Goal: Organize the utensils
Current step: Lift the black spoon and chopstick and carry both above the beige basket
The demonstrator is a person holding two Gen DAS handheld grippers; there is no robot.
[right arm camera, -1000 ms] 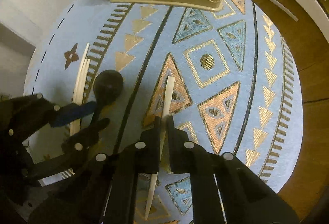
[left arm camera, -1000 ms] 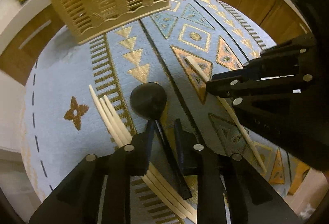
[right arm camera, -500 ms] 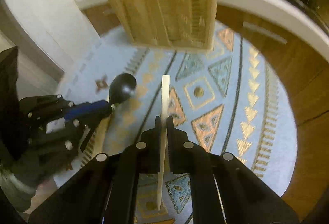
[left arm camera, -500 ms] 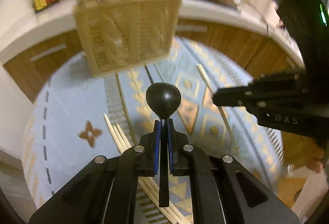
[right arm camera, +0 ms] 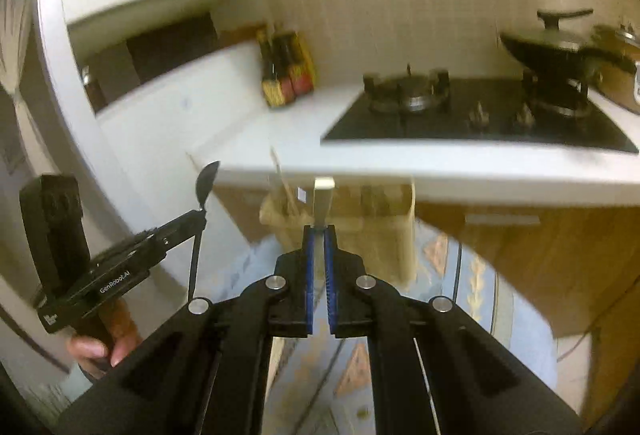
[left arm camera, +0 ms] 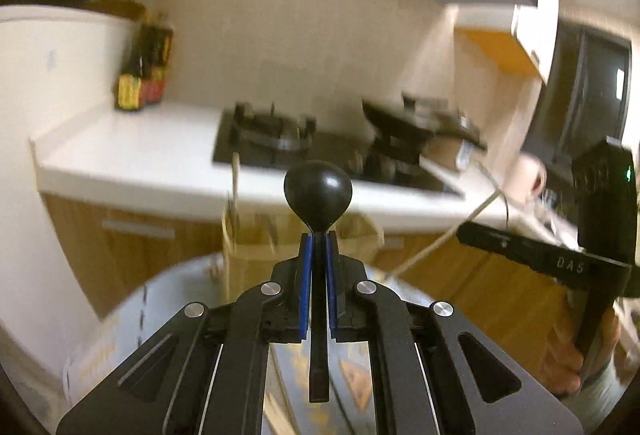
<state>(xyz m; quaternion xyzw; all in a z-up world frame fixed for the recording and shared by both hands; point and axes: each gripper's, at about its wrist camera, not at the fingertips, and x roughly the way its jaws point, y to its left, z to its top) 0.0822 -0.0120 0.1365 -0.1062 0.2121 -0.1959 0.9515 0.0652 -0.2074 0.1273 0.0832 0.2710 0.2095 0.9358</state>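
Note:
My left gripper [left arm camera: 318,239] is shut on a black spoon [left arm camera: 318,191], bowl up, handle hanging down between the fingers. It also shows in the right wrist view [right arm camera: 200,213] at the left, with the spoon [right arm camera: 206,181] in it. My right gripper [right arm camera: 319,231] is shut on a pale chopstick [right arm camera: 322,201] that points up. In the left wrist view the right gripper [left arm camera: 464,229] holds the chopstick [left arm camera: 448,235] at a slant. A beige slatted basket [left arm camera: 256,255] stands on the patterned mat [right arm camera: 472,275] beyond both grippers, with a stick [right arm camera: 282,179] upright in it.
A white counter [right arm camera: 440,167] with a black gas hob [right arm camera: 480,115] runs behind the table. A pan with a lid [right arm camera: 560,43] sits on the hob. Sauce bottles [right arm camera: 284,75] stand at the counter's back. Wooden cabinet fronts [left arm camera: 132,235] lie below.
Both grippers have lifted off the mat and tilted up with the spoon and chopstick in them. The view now faces the basket and counter instead of the mat.

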